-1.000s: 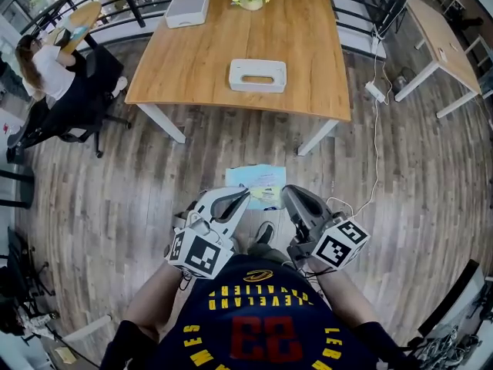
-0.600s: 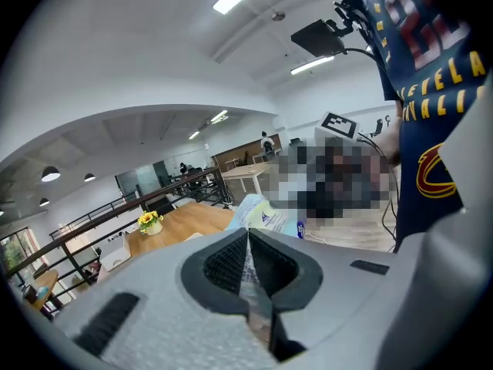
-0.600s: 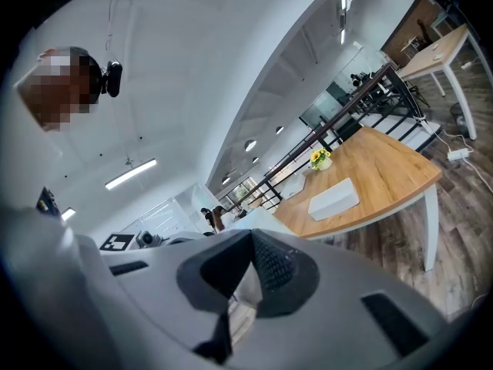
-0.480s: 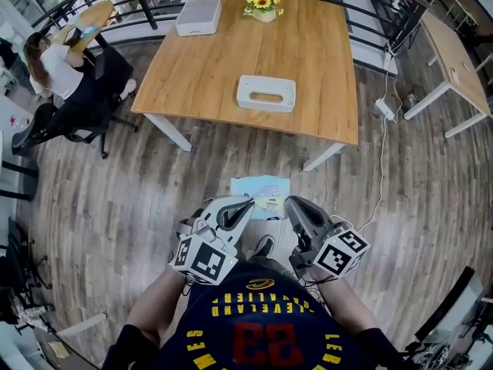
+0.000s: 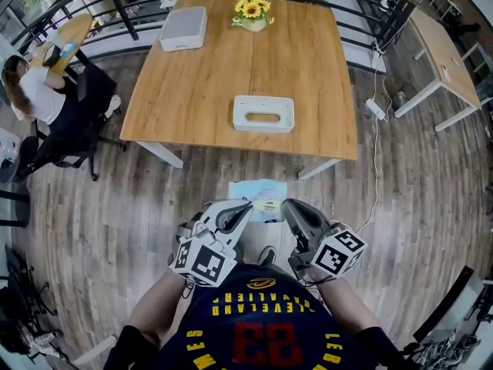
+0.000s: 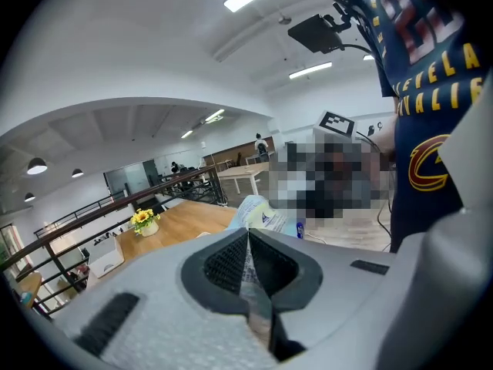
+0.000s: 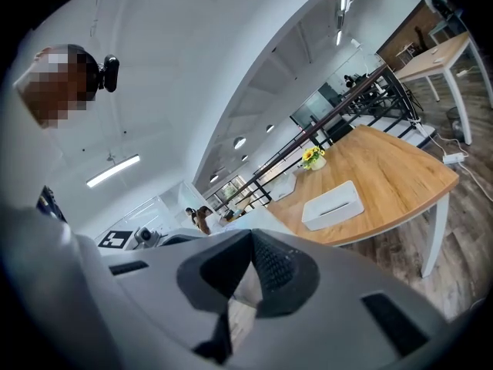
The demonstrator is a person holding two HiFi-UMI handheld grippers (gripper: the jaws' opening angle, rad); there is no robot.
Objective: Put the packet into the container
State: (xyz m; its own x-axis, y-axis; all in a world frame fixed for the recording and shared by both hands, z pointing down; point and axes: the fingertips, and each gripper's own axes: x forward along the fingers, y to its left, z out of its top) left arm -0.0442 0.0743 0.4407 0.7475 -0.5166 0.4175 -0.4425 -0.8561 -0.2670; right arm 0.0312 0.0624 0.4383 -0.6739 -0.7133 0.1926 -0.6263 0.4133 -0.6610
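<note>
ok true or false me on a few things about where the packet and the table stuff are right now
1. Both the left gripper and the right gripper are shut on the packet. True.
2. The packet lies inside the container. False: it is held over the floor, short of the table; the container stands on the table.
3. Sunflowers stand near the table's far edge. True.
4. The container is the only white box on the table. False: a second white box sits at the far left corner.
5. Nobody else is in the room. False: a person sits at the left.
</note>
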